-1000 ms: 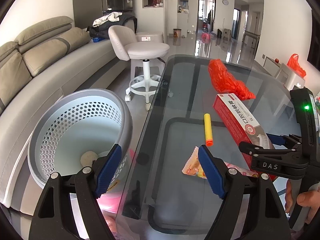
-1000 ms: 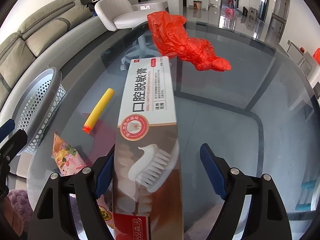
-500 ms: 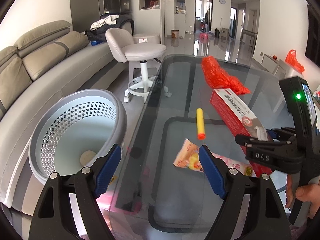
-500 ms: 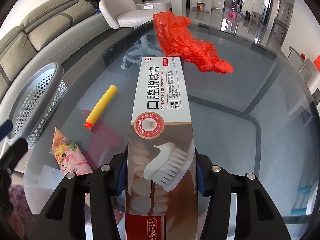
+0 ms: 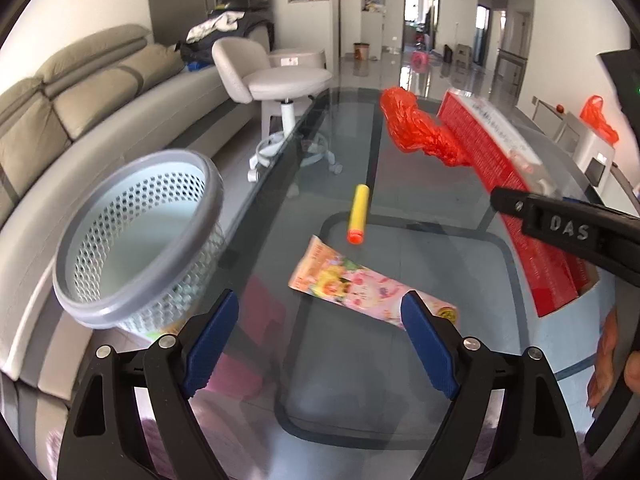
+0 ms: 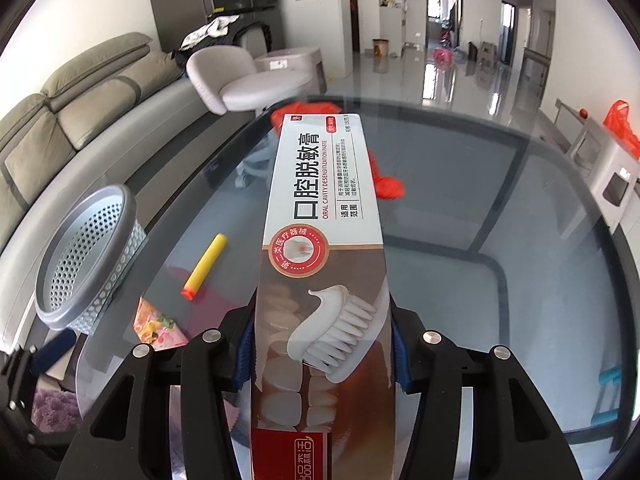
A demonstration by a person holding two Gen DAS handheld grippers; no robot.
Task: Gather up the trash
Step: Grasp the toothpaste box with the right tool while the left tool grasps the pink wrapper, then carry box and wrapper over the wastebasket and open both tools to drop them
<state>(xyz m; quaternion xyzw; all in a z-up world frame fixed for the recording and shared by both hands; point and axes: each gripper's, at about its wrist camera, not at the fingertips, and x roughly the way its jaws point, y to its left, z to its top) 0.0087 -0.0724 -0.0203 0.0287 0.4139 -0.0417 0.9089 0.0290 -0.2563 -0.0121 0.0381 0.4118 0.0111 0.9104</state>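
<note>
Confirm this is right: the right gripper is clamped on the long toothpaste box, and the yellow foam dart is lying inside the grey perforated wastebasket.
Not quite. The right gripper is clamped on the long toothpaste box, but the yellow foam dart lies on the glass table, beside the grey perforated wastebasket, not inside it. The left wrist view shows it.

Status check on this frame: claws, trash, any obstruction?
Right claw clamped on toothpaste box. Left claw opening, empty, over snack wrapper. Basket beside table, path unobstructed.
</note>
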